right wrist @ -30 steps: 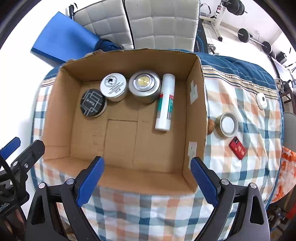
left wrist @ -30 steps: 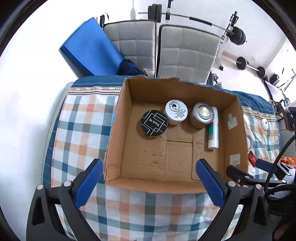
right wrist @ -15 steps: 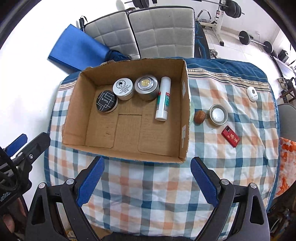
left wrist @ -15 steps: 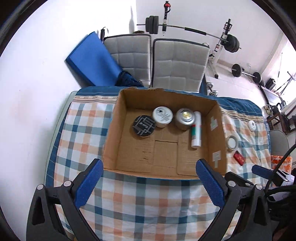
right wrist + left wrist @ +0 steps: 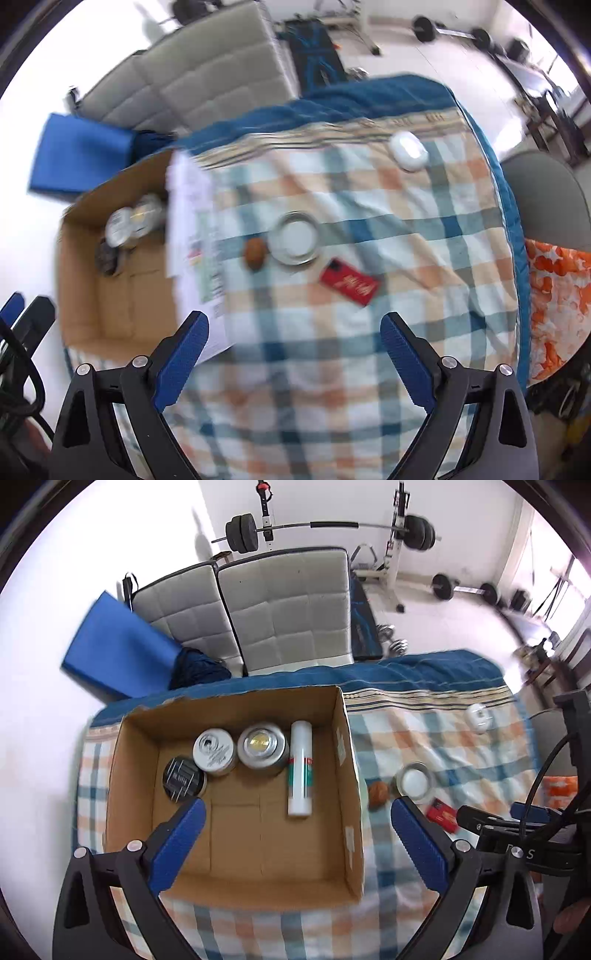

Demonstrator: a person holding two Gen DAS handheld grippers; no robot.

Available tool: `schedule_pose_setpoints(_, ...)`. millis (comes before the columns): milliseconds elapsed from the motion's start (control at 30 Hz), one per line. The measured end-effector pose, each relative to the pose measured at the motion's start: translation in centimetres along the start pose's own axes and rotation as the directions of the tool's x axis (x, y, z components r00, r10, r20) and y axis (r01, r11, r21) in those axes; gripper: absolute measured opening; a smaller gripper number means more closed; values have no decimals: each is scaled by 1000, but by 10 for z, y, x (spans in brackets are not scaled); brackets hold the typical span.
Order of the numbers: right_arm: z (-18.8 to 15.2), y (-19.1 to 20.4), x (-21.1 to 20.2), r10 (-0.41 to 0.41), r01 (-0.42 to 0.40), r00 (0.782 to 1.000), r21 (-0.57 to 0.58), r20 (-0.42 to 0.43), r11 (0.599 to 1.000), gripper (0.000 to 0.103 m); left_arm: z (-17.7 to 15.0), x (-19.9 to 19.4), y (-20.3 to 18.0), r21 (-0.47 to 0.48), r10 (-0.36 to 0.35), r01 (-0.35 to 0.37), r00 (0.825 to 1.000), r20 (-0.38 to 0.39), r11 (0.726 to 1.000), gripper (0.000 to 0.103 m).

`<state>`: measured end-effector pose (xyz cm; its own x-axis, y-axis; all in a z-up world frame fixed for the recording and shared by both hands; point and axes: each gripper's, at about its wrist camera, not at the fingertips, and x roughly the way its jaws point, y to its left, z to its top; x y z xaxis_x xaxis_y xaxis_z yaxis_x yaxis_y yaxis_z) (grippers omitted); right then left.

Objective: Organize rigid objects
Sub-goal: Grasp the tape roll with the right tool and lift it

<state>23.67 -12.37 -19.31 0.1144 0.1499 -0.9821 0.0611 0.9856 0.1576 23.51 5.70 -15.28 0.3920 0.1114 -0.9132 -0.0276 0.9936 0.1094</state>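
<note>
An open cardboard box (image 5: 343,794) sits on a checked cloth (image 5: 424,738). Inside it lie a black tin (image 5: 183,777), a white-lidded tin (image 5: 214,751), a silver tin (image 5: 262,746) and a white tube (image 5: 301,768). Right of the box on the cloth are a brown nut-like ball (image 5: 255,252), a round metal dish (image 5: 297,240), a red flat case (image 5: 349,282) and a white oval object (image 5: 408,149). My left gripper (image 5: 295,838) hangs open over the box's near part. My right gripper (image 5: 293,354) hangs open above the cloth, nearer than the red case. Both are empty.
Two grey padded chair backs (image 5: 280,613) and a blue mat (image 5: 118,650) stand behind the table. Barbells (image 5: 325,528) fill the far room. An orange patterned cloth (image 5: 557,295) hangs at the right, beside a grey seat (image 5: 546,199).
Both grippers swung right. The right wrist view left the box for the loose items on the cloth; the left gripper's view shifted so the box sits left of centre. Nothing was taken hold of.
</note>
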Motion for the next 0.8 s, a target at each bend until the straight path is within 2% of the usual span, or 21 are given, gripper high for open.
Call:
schedule_pose_setpoints(200,36,-24,82,47,-39,994,80,-97,996,94,14,59,-14,11,105,-105,992,-73,994,103)
schedule_pose_setpoints(467,56,-19,164,139,-115,980,166,-141,979,90,16,92,-15,-6,153,-155,980,-131,988,103)
schedule_pose_setpoints(500,57,-18,168,120,-97,983,164,-139,982,89,17,93,-16,-4,156,-158,979,-133,987,103)
schedule_pose_setpoints(533,60,-15,168,87,-71,990,146,-107,987,71,19,94,-17,-4,155,-157,979,-135,988,103)
schedule_pose_setpoints(633,66,-16,173,88,-71,989,146,-117,987,71,24,91,-24,0,148,-149,980,-131,989,103)
schedule_pose_setpoints(800,64,-43,153,56,-42,991,114,-118,993,70,35,70,-49,4,72,-72,993,-92,997,103)
